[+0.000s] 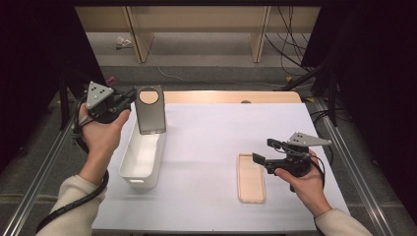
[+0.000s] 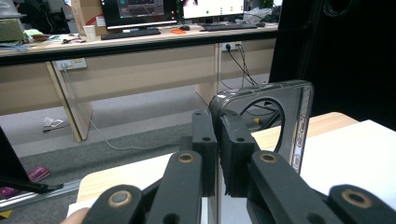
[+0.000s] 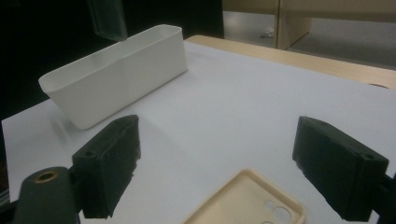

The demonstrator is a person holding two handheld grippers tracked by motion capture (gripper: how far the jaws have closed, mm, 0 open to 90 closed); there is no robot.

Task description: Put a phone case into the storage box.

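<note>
My left gripper (image 1: 131, 97) is shut on the top edge of a dark smoky phone case (image 1: 150, 117) with a round camera hole. It holds the case upright over the far end of a white oblong bin (image 1: 141, 156). In the left gripper view the jaws (image 2: 217, 128) pinch the case (image 2: 299, 116) by its corner. A beige phone case (image 1: 251, 178) lies flat, inside up, on the white sheet. My right gripper (image 1: 265, 151) stands open just beyond its far right corner. In the right gripper view the beige case (image 3: 247, 203) lies below the wide-apart jaws (image 3: 217, 135), with the bin (image 3: 116, 74) beyond.
A white sheet (image 1: 211, 142) covers the wooden table (image 1: 231, 97). Metal rails (image 1: 351, 162) run along both sides. Beyond the table are a grey floor with cables (image 1: 290, 54) and wooden desk legs (image 1: 259, 34). The dark case (image 3: 107, 18) hangs above the bin's far end.
</note>
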